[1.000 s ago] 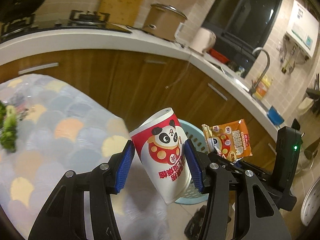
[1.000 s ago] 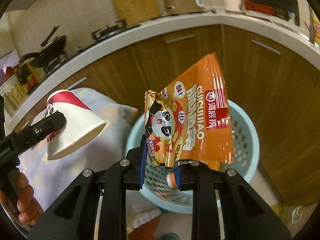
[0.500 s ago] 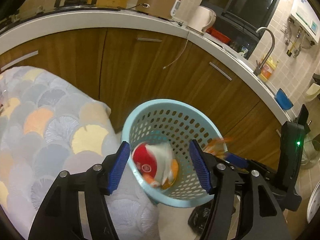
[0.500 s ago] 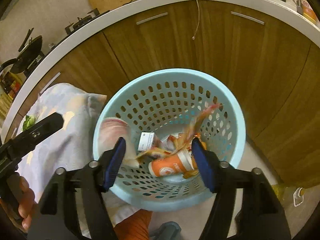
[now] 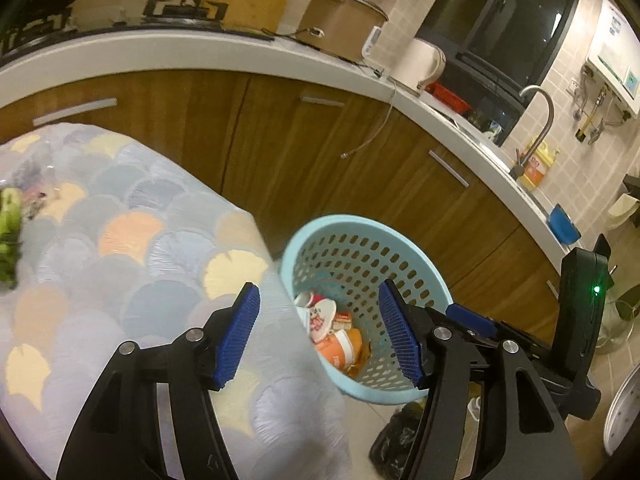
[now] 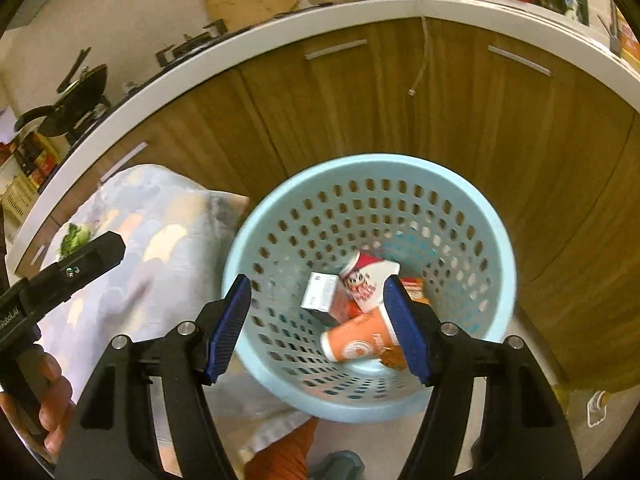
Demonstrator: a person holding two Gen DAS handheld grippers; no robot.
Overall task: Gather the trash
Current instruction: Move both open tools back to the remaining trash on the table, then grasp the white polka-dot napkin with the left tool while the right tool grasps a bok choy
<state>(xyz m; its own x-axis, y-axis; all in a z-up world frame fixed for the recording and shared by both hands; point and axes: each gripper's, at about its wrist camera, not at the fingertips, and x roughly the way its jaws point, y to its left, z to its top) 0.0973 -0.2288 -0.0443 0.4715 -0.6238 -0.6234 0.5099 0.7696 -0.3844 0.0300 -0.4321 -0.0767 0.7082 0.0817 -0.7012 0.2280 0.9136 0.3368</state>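
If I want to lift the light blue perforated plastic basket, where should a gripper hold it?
Grip the light blue perforated plastic basket by its smooth top rim, coming from above, one finger inside and one outside. The wall is too wide to span, and the rim is open and facing up.

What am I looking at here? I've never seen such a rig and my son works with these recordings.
No robot: a person holds a two-finger gripper in each hand, each with a fisheye camera looking along its fingers. One picture is from the left gripper, the other from the right gripper. Both have their jaws open and hold nothing. Below them a blue basket on the floor holds trash: a white cup, an orange cup, a small box. Beside it is a table under a patterned cloth, with something green on it.
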